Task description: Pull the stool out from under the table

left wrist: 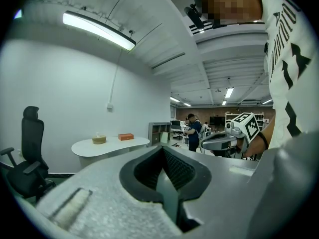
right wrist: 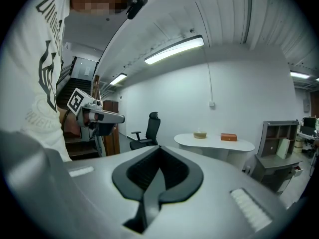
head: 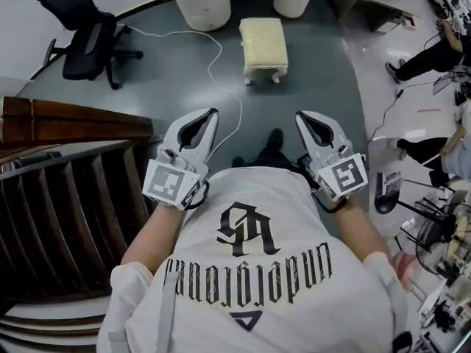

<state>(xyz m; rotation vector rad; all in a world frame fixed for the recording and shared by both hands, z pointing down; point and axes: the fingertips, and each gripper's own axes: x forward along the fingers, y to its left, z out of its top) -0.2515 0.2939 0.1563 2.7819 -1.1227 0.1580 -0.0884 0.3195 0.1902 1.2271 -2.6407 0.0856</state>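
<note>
A cream padded stool [head: 263,44] with short white legs stands on the grey floor, just in front of two white table pedestals [head: 203,4]. It is well ahead of both grippers, nothing touching it. My left gripper [head: 213,114] and right gripper [head: 300,115] are held side by side at waist height, pointing toward the stool, both shut and empty. In the left gripper view the jaws [left wrist: 162,149] meet with nothing between them; the same holds in the right gripper view [right wrist: 160,149]. The stool shows in neither gripper view.
A black office chair [head: 88,31] stands far left and a white cable [head: 221,72] snakes over the floor. A wooden staircase [head: 66,197] fills the left side. A white curved table [right wrist: 214,142] carries a bowl and an orange box. Seated people and desks [head: 430,57] are at the right.
</note>
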